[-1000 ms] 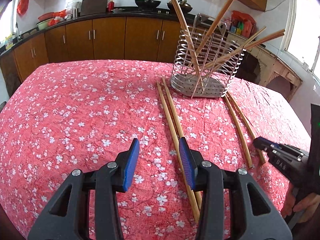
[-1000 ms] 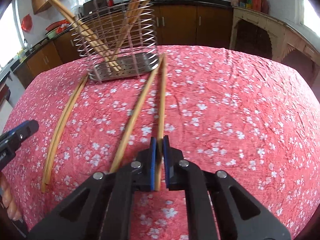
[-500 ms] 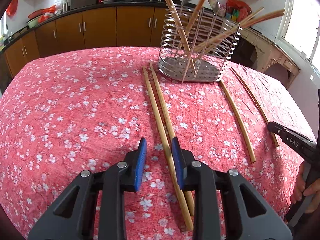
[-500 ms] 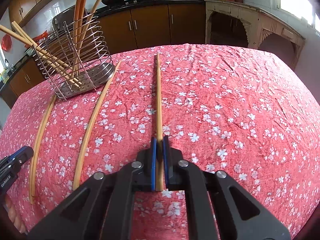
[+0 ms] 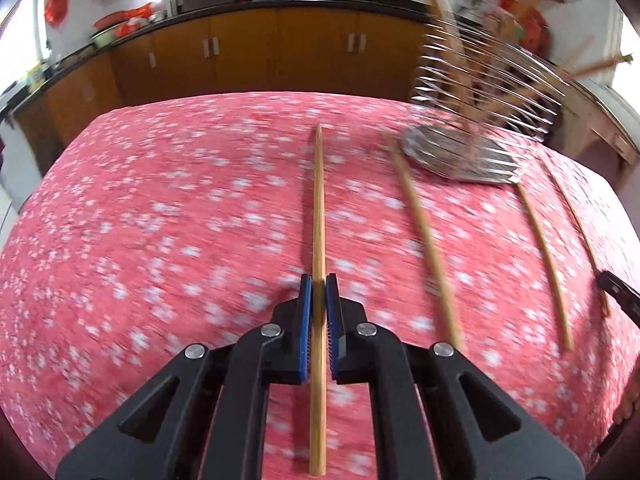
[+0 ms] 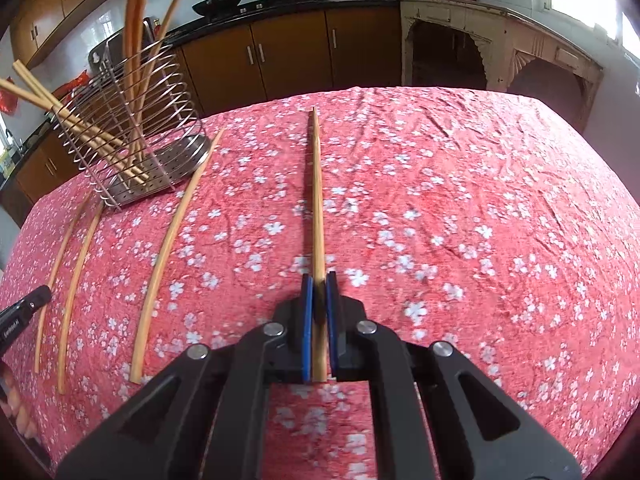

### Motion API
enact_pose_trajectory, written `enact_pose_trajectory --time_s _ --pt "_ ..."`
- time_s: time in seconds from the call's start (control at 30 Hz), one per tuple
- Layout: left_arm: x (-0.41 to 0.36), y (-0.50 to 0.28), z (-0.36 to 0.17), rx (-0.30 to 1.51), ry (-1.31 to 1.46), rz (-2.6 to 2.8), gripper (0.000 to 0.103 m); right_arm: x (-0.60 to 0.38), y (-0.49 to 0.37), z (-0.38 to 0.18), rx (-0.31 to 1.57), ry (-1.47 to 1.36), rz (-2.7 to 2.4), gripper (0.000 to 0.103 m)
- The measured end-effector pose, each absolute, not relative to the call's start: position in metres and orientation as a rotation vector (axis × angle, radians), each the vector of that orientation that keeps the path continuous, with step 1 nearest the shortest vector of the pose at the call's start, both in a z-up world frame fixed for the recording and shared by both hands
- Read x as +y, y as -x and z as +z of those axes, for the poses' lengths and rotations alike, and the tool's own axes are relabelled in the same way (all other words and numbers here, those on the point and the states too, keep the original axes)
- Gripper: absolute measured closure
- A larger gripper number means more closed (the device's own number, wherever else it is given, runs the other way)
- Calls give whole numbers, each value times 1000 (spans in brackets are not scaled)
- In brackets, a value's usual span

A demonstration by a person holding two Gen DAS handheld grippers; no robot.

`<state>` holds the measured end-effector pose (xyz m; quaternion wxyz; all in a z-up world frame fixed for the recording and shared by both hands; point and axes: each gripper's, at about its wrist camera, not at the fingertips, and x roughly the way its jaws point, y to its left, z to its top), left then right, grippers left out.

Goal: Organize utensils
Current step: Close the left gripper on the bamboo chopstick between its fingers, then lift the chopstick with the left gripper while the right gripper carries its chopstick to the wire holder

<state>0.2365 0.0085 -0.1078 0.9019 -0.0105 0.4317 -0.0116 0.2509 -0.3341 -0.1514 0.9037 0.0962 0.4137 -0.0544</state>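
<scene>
We grip one chopstick in each tool: the left gripper (image 5: 319, 280) is clamped on a chopstick (image 5: 318, 208) running up the frame's centre, and the right gripper (image 6: 319, 278) pinches another chopstick (image 6: 316, 192) the same way. The wire holder (image 6: 132, 136) stands at upper left of the right view, loose chopsticks (image 6: 168, 256) lying below it. We judge the best approach is to lift each stick level, tip it upright over the holder's rim, and release only once the tip is inside.
</scene>
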Motion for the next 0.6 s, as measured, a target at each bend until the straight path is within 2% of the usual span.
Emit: enact_pose_trajectory --time_s 0.6 --pt "24 -229 -111 884 15 -69 94 -330 -244 -153 849 -158 -111 95"
